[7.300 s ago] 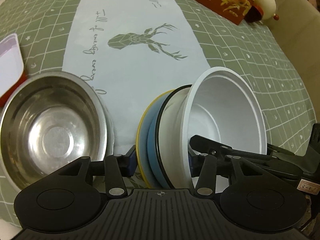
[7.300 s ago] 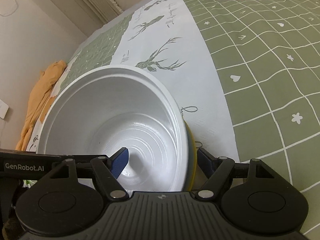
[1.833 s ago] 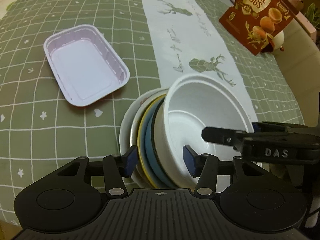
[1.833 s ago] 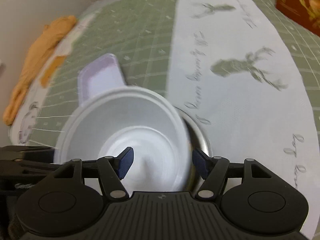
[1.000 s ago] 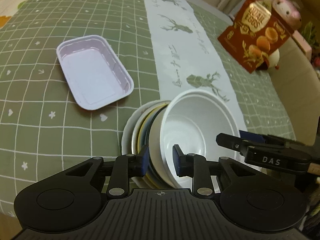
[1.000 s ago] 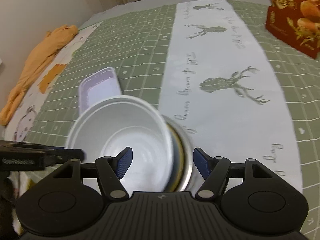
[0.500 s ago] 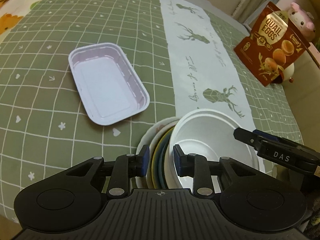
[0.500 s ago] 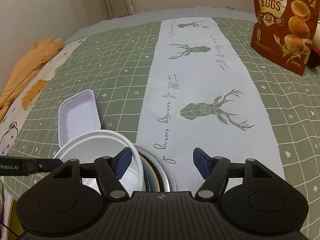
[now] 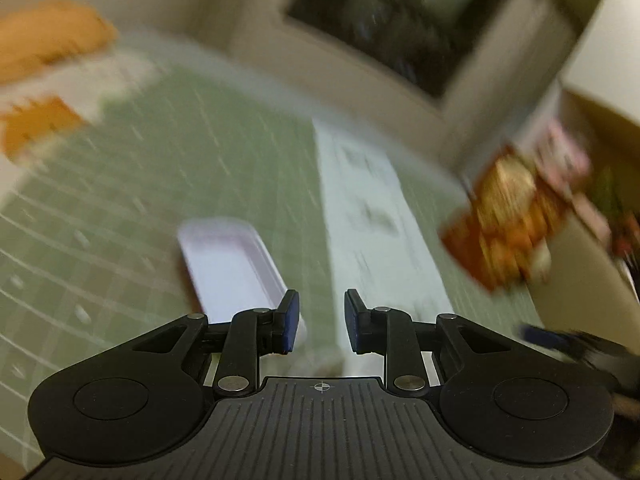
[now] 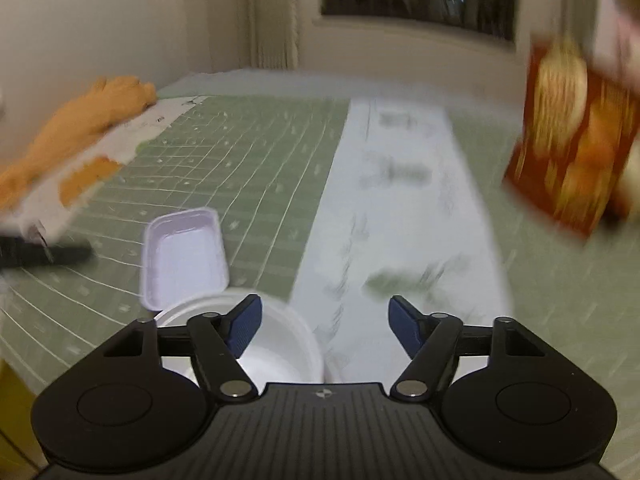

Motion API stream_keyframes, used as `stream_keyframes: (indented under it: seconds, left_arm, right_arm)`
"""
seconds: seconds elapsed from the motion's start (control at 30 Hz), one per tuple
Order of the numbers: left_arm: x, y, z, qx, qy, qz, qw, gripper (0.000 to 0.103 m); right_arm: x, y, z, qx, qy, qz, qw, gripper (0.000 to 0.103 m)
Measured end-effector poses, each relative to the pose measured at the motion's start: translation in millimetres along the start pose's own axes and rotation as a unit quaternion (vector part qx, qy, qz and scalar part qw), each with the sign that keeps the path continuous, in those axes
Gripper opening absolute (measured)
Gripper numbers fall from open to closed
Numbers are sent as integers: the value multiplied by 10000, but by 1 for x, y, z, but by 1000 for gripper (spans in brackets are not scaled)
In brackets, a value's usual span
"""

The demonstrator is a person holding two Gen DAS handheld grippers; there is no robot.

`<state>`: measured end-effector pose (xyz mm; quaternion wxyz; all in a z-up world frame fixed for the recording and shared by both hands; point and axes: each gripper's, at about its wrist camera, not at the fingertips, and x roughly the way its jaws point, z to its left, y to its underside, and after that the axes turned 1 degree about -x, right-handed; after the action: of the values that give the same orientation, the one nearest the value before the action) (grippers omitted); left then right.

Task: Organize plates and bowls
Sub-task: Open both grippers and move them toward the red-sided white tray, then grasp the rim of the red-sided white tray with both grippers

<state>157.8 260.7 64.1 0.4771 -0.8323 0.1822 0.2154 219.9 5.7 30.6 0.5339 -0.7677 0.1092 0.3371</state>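
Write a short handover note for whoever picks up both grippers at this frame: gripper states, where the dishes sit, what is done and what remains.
Left gripper: jaws partly open, nothing between them, view badly blurred.
Right gripper: wide open, empty.
The white bowl sits on the green tablecloth just below the right gripper; whatever lies under it is hidden.
The lavender tray lies apart, beyond the bowl.
Done: the bowl is set down and released.
Left: probably only the tray, if it belongs with the rest.
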Motion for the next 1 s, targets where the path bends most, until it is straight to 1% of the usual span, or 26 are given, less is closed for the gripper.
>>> stream_keyframes:
  seconds: [0.03, 0.07, 0.1, 0.13, 0.17, 0.23, 0.3, 0.33, 0.4, 0.5, 0.57, 0.63, 0.7, 0.77, 0.83, 0.9, 0.97, 1.0]
  left_arm:
    - [-2, -1, 3, -28, -153, -210, 9997, 27]
    - [2, -4, 6, -8, -322, -308, 9990, 27]
    - [8, -6, 10, -15, -420, -312, 9986, 27]
    - [17, -7, 16, -96, -457, -289, 9985, 27]
    - [30, -8, 27, -284, -410, -228, 9985, 27]
    - [54, -8, 49, -677, -331, -14, 9972, 27]
    - [75, -9, 72, -935, -427, 347, 9941, 27]
    - [82, -10, 84, -1100, -433, 430, 9921, 27]
    - [87, -9, 101, -1320, -461, 409, 9893, 27]
    - [107, -8, 113, -1375, -577, 563, 9872, 27]
    - [118, -4, 118, -1394, -489, 723, 9864, 27]
    - [130, -1, 117, -1338, -456, 851, 9863, 27]
    - [141, 3, 116, -1206, -552, 919, 9869, 27]
    - [154, 7, 116, -1151, -687, 1061, 9853, 27]
    - [166, 11, 118, -1173, -630, 1187, 9840, 28]
    - [174, 12, 120, -1228, -538, 1286, 9826, 28]
    - [173, 11, 121, -1261, -533, 1223, 9830, 28]
    - [172, 11, 121, -1267, -522, 1184, 9835, 28]
  right_arm:
    - [-5, -8, 8, -314, 353, -44, 9989, 74]
    - [-8, -17, 16, -585, 656, -60, 9961, 75]
    - [-12, -28, 22, -813, 843, -49, 9931, 76]
    - [-13, -39, 27, -955, 892, -10, 9914, 79]
    - [-13, -50, 32, -984, 861, 77, 9914, 81]
    - [-5, -74, 38, -686, 665, 448, 9944, 82]
    - [16, -94, 44, -207, 179, 926, 9953, 83]
    - [29, -102, 50, -46, -31, 1151, 9933, 83]
    - [59, -112, 68, 85, -221, 1470, 9889, 82]
    - [93, -115, 101, -85, -428, 1657, 9852, 82]
    - [115, -114, 119, -305, -577, 1832, 9809, 82]
    - [138, -113, 131, -399, -701, 2009, 9763, 82]
    - [160, -112, 139, -409, -705, 2142, 9734, 82]
    - [182, -111, 140, -347, -558, 2298, 9710, 82]
    - [203, -110, 138, -240, -417, 2447, 9684, 82]
    - [223, -109, 136, -134, -284, 2561, 9662, 77]
    - [242, -108, 137, -39, -254, 2673, 9633, 67]
    - [250, -108, 138, 16, -288, 2725, 9617, 66]
